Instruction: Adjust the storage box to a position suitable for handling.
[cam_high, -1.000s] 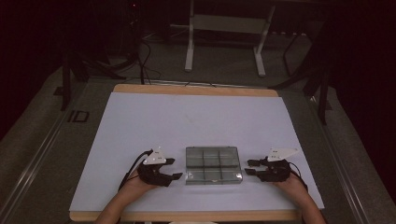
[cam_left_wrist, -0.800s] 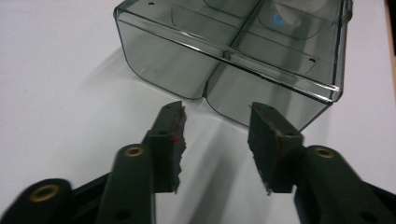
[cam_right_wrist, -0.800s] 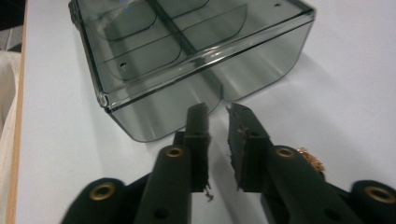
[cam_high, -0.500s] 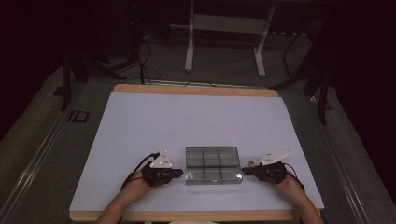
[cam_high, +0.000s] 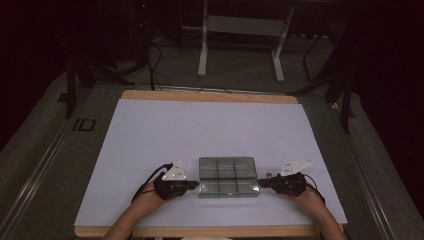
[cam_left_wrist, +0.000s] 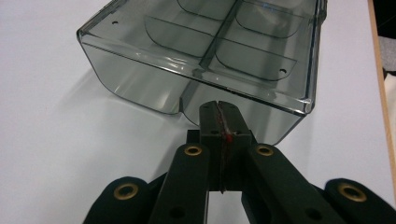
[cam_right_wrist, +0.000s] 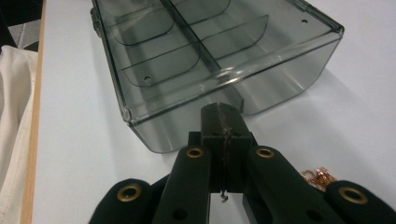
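**Inspector A:** Item under inspection: 1 clear smoke-tinted compartment box (cam_high: 228, 176), lid shut, lying flat on the white desk (cam_high: 210, 130) toward its near edge, about midway across. Dividers show through the lid, 1 long rib down the middle with curved cross walls.

**Inspector B:** Left gripper (cam_high: 192, 185) sits at the box's left end. In the left gripper view its jaws are pressed together with no gap, and nothing is between them. The tips (cam_left_wrist: 219, 109) are at the end wall, just at the seam below the lid rim; I cannot tell whether they touch it.

**Inspector A:** Right gripper (cam_high: 264, 183) mirrors that at the right end. Jaws closed flat against each other, holding nothing, tips (cam_right_wrist: 223, 112) up against the end wall beside the central rib.

**Inspector B:** Surroundings?

**Inspector A:** 1 small coppery tangle (cam_right_wrist: 318, 178), chain-like, lies on the desk just beside the right gripper; too small to identify further. A pale cloth (cam_right_wrist: 13, 121) shows past the desk's wooden edge (cam_right_wrist: 36, 107) in the right gripper view. A cable (cam_high: 150, 176) loops from the left gripper across the surface.

**Inspector B:** Obstructions and clearance?

**Inspector A:** Nothing stands between either gripper and the box. The far part of the desk lies open behind the box, with broad margins left and right. The near wooden edge is close behind both hands (cam_high: 145, 200), so room toward the person is tight. Beyond the far edge, a metal frame (cam_high: 240, 25) stands on the floor, well apart.
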